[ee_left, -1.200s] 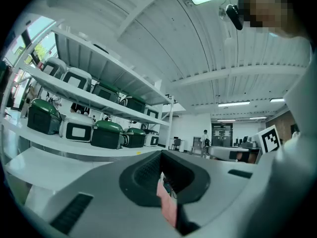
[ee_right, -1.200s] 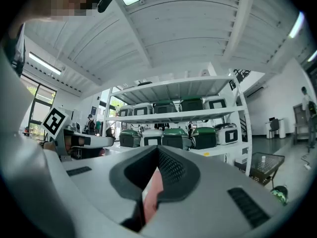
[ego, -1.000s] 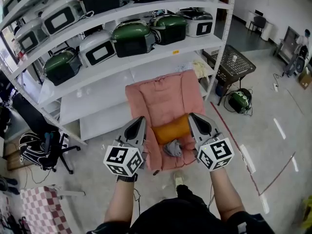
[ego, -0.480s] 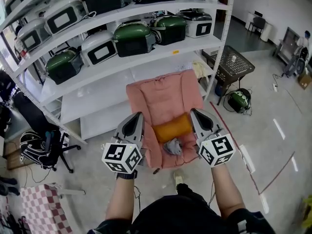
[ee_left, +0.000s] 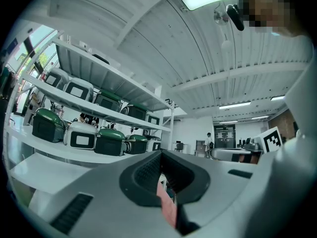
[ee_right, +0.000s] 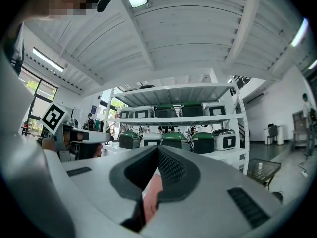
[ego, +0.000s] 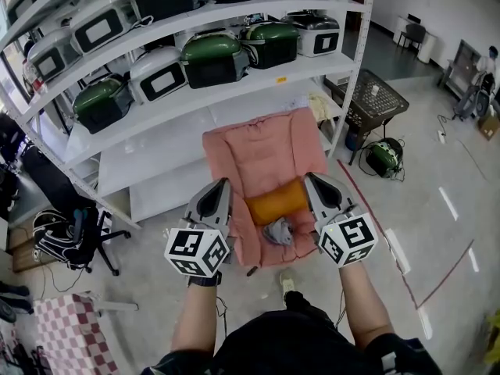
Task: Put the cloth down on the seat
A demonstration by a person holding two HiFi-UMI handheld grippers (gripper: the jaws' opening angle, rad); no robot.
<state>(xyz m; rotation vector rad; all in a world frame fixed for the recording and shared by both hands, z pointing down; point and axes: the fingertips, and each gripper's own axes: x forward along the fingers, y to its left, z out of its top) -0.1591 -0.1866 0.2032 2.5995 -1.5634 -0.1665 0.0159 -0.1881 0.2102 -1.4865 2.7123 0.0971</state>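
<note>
A small grey cloth [ego: 277, 231] lies crumpled on the front of the seat of a pink armchair [ego: 266, 151], just in front of an orange cushion [ego: 273, 201]. My left gripper [ego: 221, 183] hovers level at the chair's left side, its jaws shut with nothing in them. At the chair's right side my right gripper [ego: 310, 177] is level and shut too, also with nothing in it. Neither gripper touches the cloth. In the left gripper view the jaws of the left gripper [ee_left: 161, 155] meet at their tips, as do those of the right gripper [ee_right: 158, 149] in the right gripper view.
White shelving [ego: 234, 92] with green and white cookers stands right behind the armchair. A black office chair [ego: 74, 237] and a chequered cloth [ego: 70, 334] are at the left. At the right are a black wire table [ego: 375, 100] and a green cooker [ego: 383, 158] on the floor.
</note>
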